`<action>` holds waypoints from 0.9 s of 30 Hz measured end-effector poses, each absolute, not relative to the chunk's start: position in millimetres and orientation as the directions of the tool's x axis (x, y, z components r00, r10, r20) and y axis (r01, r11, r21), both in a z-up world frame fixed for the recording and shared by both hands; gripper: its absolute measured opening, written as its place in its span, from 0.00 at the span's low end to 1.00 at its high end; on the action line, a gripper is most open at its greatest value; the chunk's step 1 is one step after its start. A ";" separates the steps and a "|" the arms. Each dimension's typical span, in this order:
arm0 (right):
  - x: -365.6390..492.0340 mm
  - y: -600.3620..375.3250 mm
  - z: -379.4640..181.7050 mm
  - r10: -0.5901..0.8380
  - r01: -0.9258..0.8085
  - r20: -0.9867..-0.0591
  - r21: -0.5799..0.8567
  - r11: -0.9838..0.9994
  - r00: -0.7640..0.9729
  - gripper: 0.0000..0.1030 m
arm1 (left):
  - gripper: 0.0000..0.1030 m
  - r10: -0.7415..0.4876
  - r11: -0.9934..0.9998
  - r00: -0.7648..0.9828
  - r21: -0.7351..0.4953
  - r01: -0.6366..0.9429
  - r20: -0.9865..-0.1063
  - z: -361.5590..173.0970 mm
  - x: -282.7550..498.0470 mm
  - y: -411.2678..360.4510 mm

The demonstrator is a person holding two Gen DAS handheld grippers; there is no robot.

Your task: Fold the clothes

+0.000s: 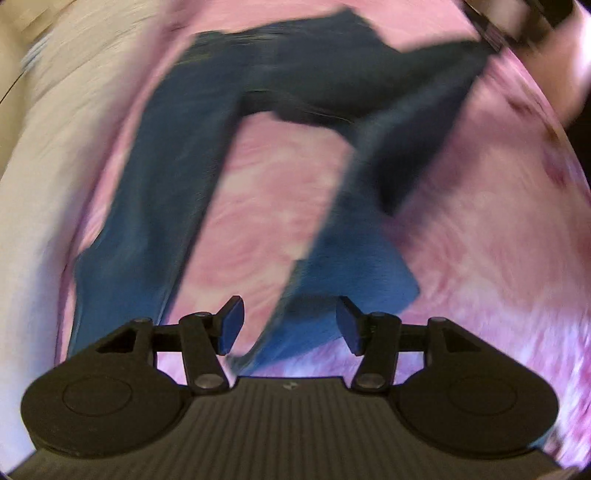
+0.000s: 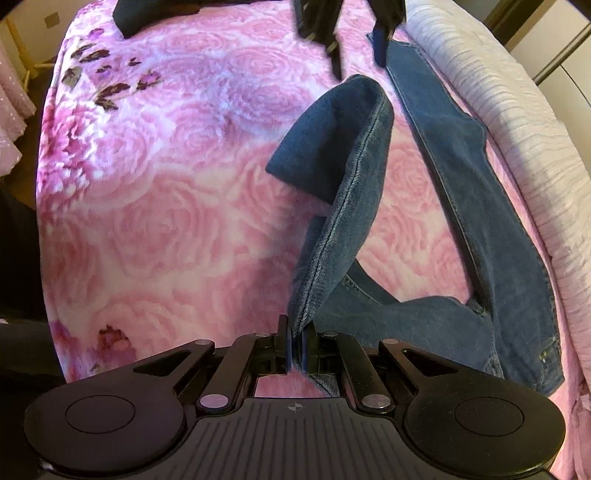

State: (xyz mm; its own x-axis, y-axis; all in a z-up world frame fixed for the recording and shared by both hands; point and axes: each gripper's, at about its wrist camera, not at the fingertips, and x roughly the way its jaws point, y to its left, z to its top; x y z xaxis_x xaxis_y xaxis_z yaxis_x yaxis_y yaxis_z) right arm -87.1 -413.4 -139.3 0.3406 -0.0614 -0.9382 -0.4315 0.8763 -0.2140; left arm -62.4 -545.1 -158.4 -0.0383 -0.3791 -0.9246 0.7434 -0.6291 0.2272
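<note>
Folding the jeans well meant the right gripper, clenched on the hem at lower centre, carrying it over while the left gripper hung released.

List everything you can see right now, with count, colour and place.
jeans: one pair, dark blue denim, spread on the blanket, one leg doubled back.
blanket: one, pink rose print, covering the surface.
quilt: one, whitish ribbed, along the blanket's edge beyond the jeans.
dark garment: one, black, far end of the blanket.
left hand-held gripper: black, blue pads, open above a jeans leg end.
right hand-held gripper: black, shut on the jeans.
</note>
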 end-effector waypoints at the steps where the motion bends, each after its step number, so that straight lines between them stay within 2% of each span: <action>1: -89.4 -413.7 -139.1 -0.067 -0.423 -0.937 -0.217 0.880 0.342 0.03 | 0.35 -0.344 -0.658 -0.047 0.205 0.725 -0.938 -162.9 -66.9 -542.7; 2: -91.4 -414.6 -138.6 -0.070 -0.402 -0.935 -0.216 0.890 0.347 0.03 | 0.28 -0.308 -0.685 -0.055 0.182 0.705 -0.950 -167.4 -71.4 -540.2; 3: -92.9 -416.6 -137.5 -0.071 -0.373 -0.932 -0.210 0.904 0.355 0.04 | 0.13 -0.279 -0.703 -0.055 0.164 0.692 -0.959 -169.8 -74.9 -538.3; 4: -94.4 -418.6 -136.5 -0.072 -0.343 -0.929 -0.205 0.917 0.363 0.04 | 0.04 -0.262 -0.703 -0.045 0.159 0.693 -0.964 -168.5 -76.5 -537.4; 7: -100.9 -431.7 -129.8 -0.075 -0.224 -0.909 -0.180 0.958 0.409 0.05 | 0.03 -0.264 -0.653 -0.006 0.174 0.737 -0.965 -151.7 -79.8 -520.0; 9: -112.0 -447.3 -124.1 -0.076 -0.120 -0.888 -0.145 0.982 0.454 0.11 | 0.03 -0.271 -0.608 0.027 0.193 0.770 -0.962 -137.9 -82.3 -504.3; 10: -120.2 -458.4 -121.9 -0.065 -0.065 -0.880 -0.108 0.992 0.471 0.21 | 0.03 -0.272 -0.584 0.056 0.211 0.784 -0.961 -130.3 -84.9 -493.2; 11: -128.5 -469.5 -119.8 -0.056 -0.010 -0.871 -0.070 0.998 0.488 0.37 | 0.03 -0.272 -0.560 0.086 0.230 0.796 -0.958 -122.7 -87.5 -482.1; 13: -146.5 -497.9 -120.7 -0.067 0.121 -0.861 -0.007 0.993 0.504 0.49 | 0.02 -0.247 -0.495 0.155 0.262 0.829 -0.957 -114.4 -95.3 -460.1; 16: -180.7 -566.2 -137.2 -0.122 0.394 -0.853 0.103 0.913 0.507 0.52 | 0.02 -0.169 -0.384 0.261 0.307 0.871 -0.950 -113.2 -109.5 -430.4; 19: -221.7 -647.7 -169.2 -0.214 0.683 -0.849 0.212 0.699 0.483 0.53 | 0.02 -0.047 -0.320 0.374 0.368 0.873 -0.926 -130.6 -130.1 -406.0; 24: -272.5 -750.9 -225.6 -0.319 0.861 -0.818 0.369 0.348 0.480 0.54 | 0.02 0.052 -0.302 0.472 0.437 0.847 -0.880 -157.5 -174.0 -396.9; 27: -284.7 -790.5 -247.5 -0.341 0.855 -0.786 0.453 0.251 0.516 0.55 | 0.02 0.083 -0.294 0.501 0.460 0.838 -0.861 -167.1 -197.2 -399.6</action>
